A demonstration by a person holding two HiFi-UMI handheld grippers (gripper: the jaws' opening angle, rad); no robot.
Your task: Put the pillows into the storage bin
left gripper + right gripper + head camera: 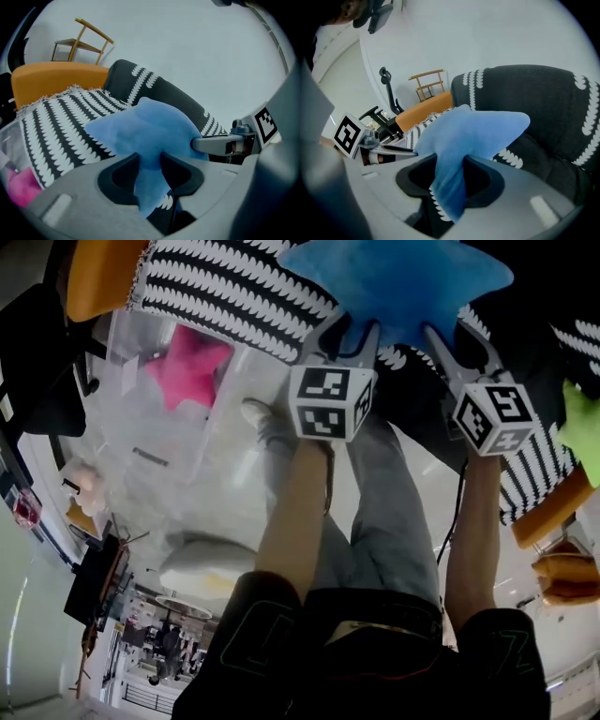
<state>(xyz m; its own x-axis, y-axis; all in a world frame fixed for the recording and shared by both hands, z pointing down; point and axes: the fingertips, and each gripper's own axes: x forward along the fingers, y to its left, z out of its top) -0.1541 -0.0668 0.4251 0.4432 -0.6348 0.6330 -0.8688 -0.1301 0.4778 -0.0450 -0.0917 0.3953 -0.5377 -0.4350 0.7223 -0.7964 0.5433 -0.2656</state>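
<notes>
Gripping one arm of the blue star-shaped plush pillow [394, 277], the left gripper [345, 332] has its jaws partway closed and the fabric bunched tight between the pads. The right gripper [459, 338] is the same: jaws partway closed and clamped on a neighbouring arm of that pillow. Both sit top centre of the head view, with the pillow held between them over the black-and-white patterned throw [225, 287].

The throw drapes across a dark sofa. An orange cushion [103, 277] pokes out at the upper left corner, and a second orange end shows at the right edge, below a lime-green plush piece [583, 423].

The clear plastic storage bin [127, 432] is on the pale floor in the upper left of the head view, well apart from the blue pillow. A pink star-shaped plush pillow [187, 371] already lies inside it.

Between the grippers and the bin are the throw's fringed edge and the person's grey-trousered leg [281, 451] with its shoe.

A wooden chair [82, 40] stands behind the sofa in the left gripper view.
</notes>
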